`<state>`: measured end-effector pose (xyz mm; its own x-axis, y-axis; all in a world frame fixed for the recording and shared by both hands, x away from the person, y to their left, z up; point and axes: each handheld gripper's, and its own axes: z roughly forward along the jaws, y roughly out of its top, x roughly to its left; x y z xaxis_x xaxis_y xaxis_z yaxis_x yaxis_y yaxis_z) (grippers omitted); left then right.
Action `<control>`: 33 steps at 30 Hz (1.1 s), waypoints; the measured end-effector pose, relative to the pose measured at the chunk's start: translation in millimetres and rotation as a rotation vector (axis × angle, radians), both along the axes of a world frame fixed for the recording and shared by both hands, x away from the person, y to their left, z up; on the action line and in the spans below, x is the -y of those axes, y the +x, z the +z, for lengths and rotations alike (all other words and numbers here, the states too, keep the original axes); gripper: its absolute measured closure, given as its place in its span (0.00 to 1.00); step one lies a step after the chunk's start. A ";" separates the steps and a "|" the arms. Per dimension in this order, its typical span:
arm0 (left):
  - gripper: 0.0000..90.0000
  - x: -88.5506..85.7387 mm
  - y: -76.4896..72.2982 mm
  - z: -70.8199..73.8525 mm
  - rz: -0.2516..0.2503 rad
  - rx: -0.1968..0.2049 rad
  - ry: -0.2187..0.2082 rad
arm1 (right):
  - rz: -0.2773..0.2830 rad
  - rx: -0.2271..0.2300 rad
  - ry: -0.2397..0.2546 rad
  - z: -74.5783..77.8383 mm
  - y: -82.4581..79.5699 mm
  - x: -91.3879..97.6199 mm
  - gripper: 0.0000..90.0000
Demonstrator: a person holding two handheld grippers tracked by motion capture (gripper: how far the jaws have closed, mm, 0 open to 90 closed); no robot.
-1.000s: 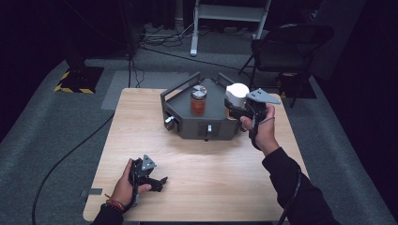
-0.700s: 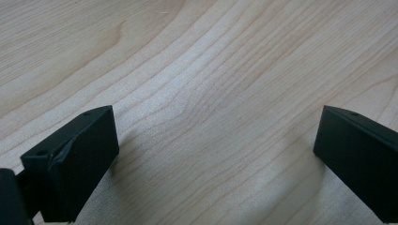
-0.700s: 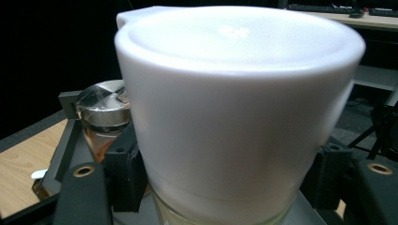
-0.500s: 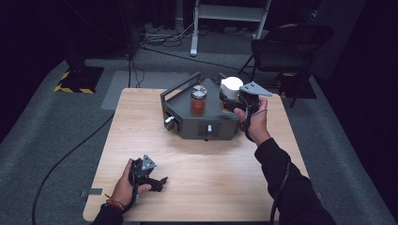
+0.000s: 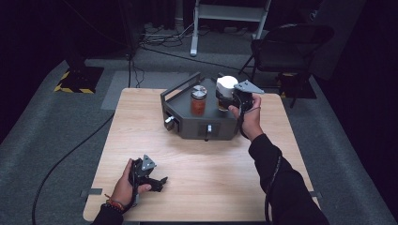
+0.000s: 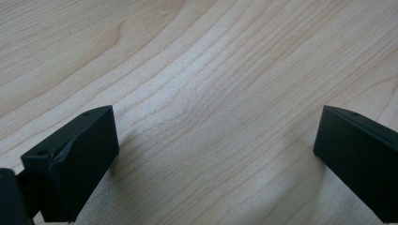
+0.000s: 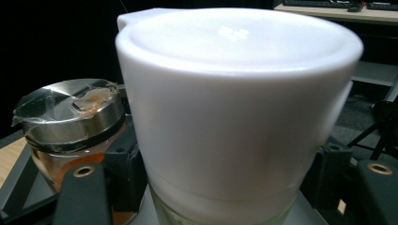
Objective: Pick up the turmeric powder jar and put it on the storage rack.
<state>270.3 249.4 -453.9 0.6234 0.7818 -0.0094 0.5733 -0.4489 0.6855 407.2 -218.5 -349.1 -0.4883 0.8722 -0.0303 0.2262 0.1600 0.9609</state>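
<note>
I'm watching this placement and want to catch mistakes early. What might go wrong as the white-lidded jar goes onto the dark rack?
The white-lidded jar, gripped by the right gripper, sits close beside the metal-lidded jar on the dark rack; a sideways drift might knock that jar. The grip seems to sit below the lid on glass, so it may slip. The left gripper rests open on the table, too far to steady anything.

Metal-lid jar [image 5: 198, 100] just beside white-lid jar [image 5: 226, 89], near tabletop [image 5: 211, 168] free
</note>
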 end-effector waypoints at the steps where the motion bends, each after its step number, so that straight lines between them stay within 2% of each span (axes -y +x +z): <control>1: 0.01 0.0 0.0 0.0 0.000 0.000 0.000 | -0.003 0.000 0.001 -0.9 0.3 -0.4 0.33; 16: 0.01 -0.3 0.1 0.0 -0.002 0.000 0.000 | -0.040 -0.005 -0.016 -15.2 2.4 -3.7 0.33; 33: 0.01 -0.3 0.1 0.0 -0.002 0.000 0.000 | -0.054 0.019 0.006 -28.5 -2.9 -1.1 0.33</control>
